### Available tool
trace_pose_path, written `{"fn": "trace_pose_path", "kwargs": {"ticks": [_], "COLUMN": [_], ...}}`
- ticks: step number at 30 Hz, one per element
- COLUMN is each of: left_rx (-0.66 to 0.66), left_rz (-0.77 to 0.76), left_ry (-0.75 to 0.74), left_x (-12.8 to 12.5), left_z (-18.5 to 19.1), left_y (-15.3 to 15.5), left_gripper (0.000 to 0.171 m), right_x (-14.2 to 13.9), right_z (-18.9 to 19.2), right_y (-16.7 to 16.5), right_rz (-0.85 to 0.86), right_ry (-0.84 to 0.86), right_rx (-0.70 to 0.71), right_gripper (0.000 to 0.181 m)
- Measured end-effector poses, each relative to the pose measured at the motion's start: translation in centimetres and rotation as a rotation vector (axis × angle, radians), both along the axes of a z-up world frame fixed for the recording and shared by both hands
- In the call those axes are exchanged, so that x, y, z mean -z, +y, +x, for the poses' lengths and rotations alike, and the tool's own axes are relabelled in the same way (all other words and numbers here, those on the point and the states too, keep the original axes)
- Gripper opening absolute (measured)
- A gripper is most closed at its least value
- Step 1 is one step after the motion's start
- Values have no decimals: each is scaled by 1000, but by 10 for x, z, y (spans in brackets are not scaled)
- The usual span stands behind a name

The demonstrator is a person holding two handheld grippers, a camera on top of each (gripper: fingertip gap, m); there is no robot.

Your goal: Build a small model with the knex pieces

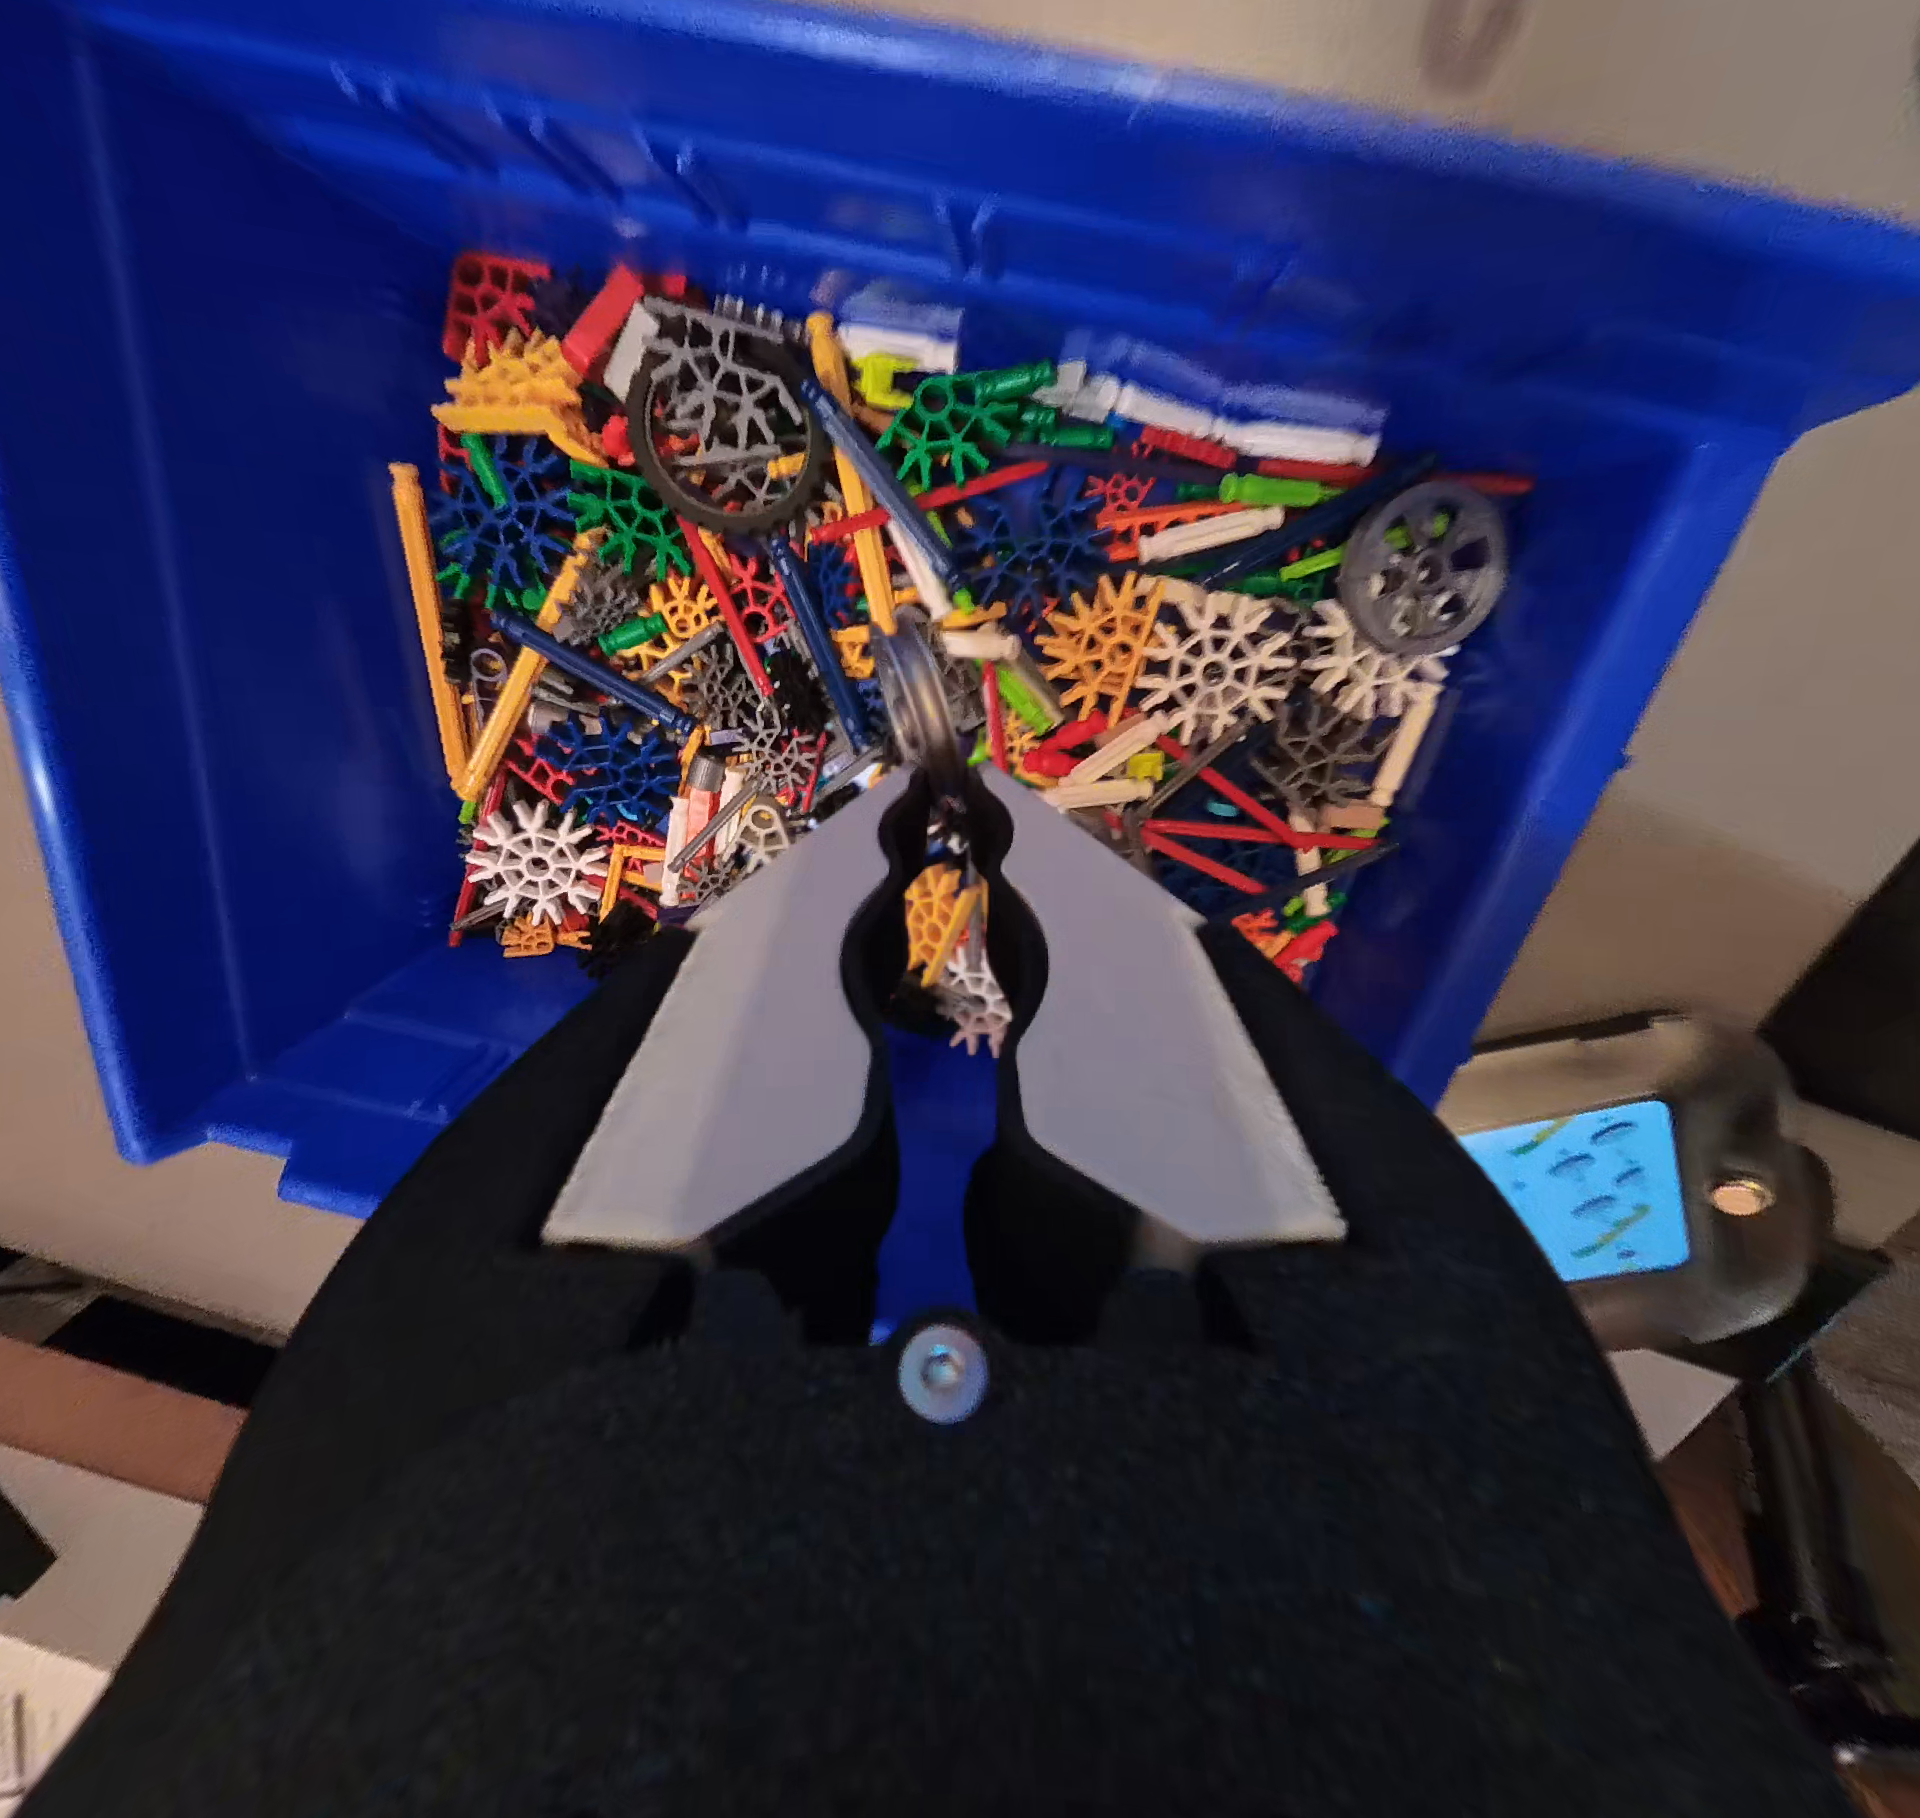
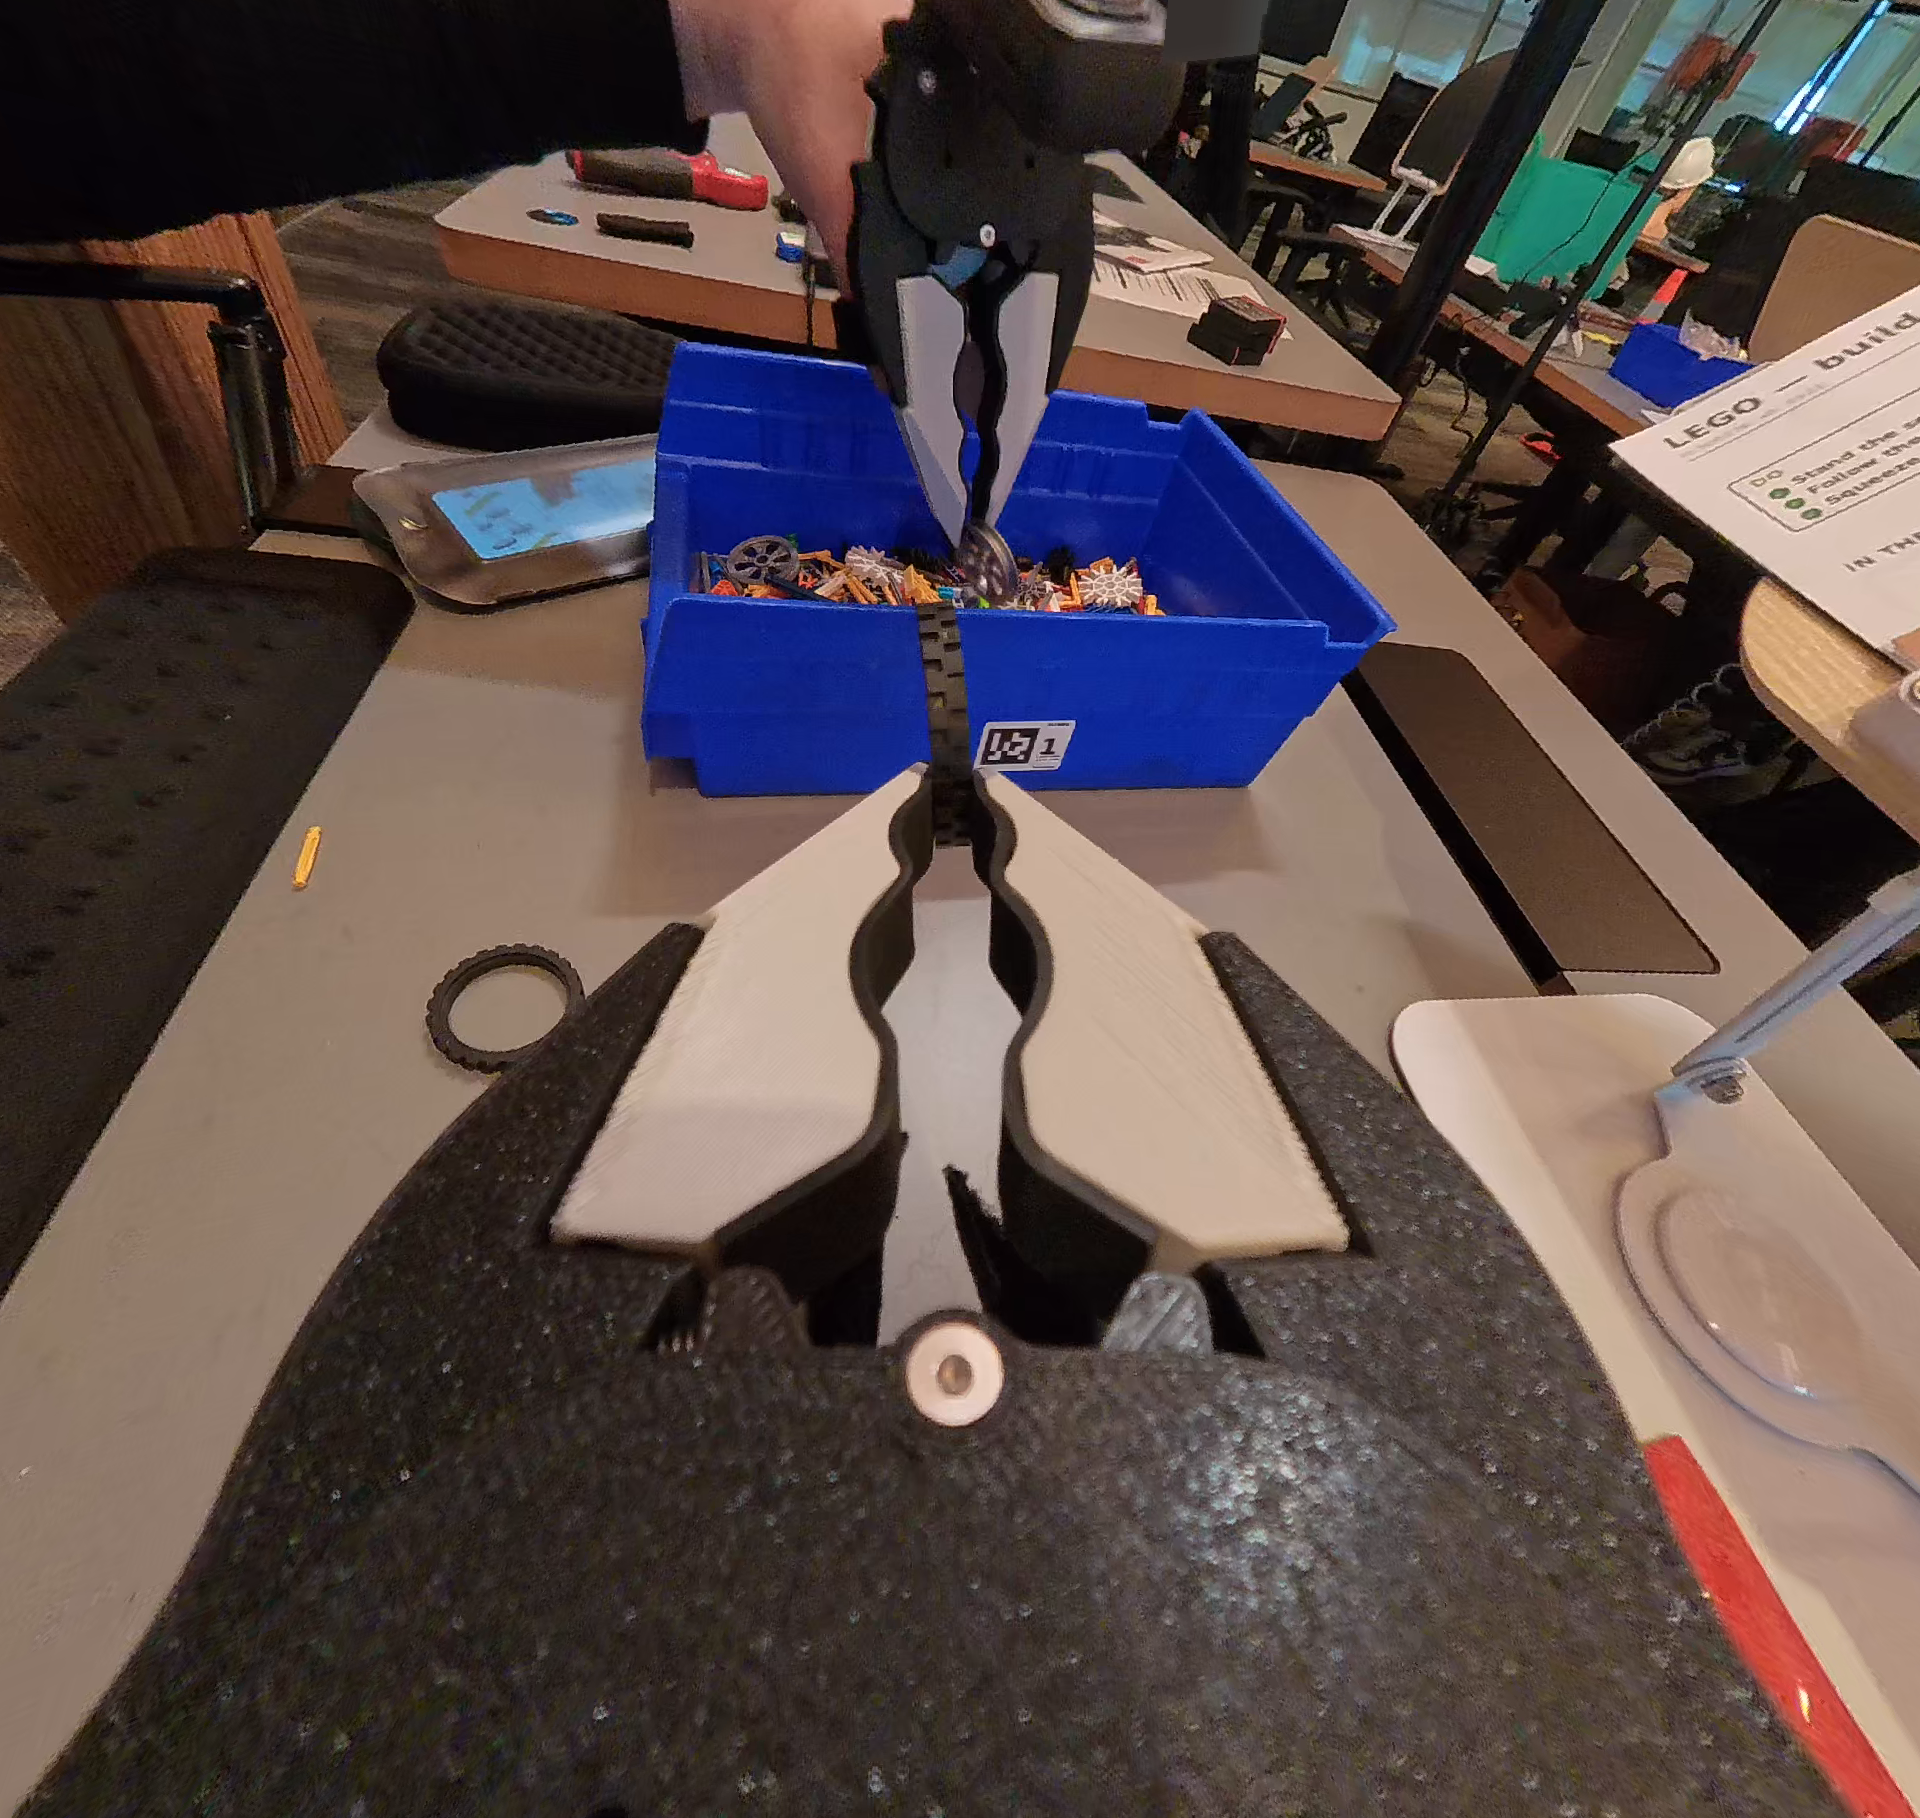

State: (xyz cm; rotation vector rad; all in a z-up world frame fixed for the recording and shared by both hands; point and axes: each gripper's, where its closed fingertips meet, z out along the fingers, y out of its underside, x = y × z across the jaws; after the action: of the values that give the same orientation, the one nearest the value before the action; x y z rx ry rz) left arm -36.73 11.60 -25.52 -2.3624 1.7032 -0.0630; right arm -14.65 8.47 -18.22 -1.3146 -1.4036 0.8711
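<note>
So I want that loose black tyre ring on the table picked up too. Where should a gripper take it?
The black tyre ring lies flat on the grey table, its centre open. Probably come from straight above, one finger inside the hole and one outside, pinching the ribbed band.

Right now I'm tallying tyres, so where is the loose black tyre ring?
In the right wrist view the black tyre ring lies flat on the grey table, left of the right gripper, nearer the camera than the blue bin.
</note>
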Motion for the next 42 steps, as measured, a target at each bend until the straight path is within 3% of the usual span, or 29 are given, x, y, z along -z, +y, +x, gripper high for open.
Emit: {"fn": "trace_pose_path", "kwargs": {"ticks": [3, 6, 10, 13, 17, 20, 24, 26, 31, 37, 42], "left_rx": [-3, 16, 106, 203, 330, 376, 396, 428, 407, 323, 367], "left_rz": [60, 146, 304, 370, 382, 449, 487, 495, 498, 446, 531], "left_ry": [-52, -196, -225, -238, -170, -96, -128, -97, -176, -322, -353], "left_x": [-28, -70, -99, -82, -15, 25, 49, 61, 59, 44, 42], "left_z": [20, 68, 133, 187, 239, 258, 274, 276, 270, 262, 274], "left_y": [-5, -18, -61, -107, -156, -166, -170, -173, -176, -177, -176], "left_gripper": [5, 4, 5, 4, 5, 5, 6, 20, 36, 39, 33], "right_x": [-2, -3, 1, -1, -2, -5, 13, 26, 58, 91, 119], "right_z": [5, 13, 27, 40, 56, 63, 69, 75, 81, 79, 80], "right_y": [3, 5, 5, 1, -10, -26, -56, -68, -96, -114, -121], "right_rz": [3, -14, -37, -26, 20, 39, 78, 113, 218, 447, 522], "right_ry": [-7, -22, -82, -122, -205, -257, -376, -443, -541, -622, -698], "right_rx": [8, 4, -21, -38, -58, -65, -88, -78, -40, 13, 24], "right_gripper": [5, 5, 5, 5, 5, 5, 5, 5, 5, 5, 6]}}
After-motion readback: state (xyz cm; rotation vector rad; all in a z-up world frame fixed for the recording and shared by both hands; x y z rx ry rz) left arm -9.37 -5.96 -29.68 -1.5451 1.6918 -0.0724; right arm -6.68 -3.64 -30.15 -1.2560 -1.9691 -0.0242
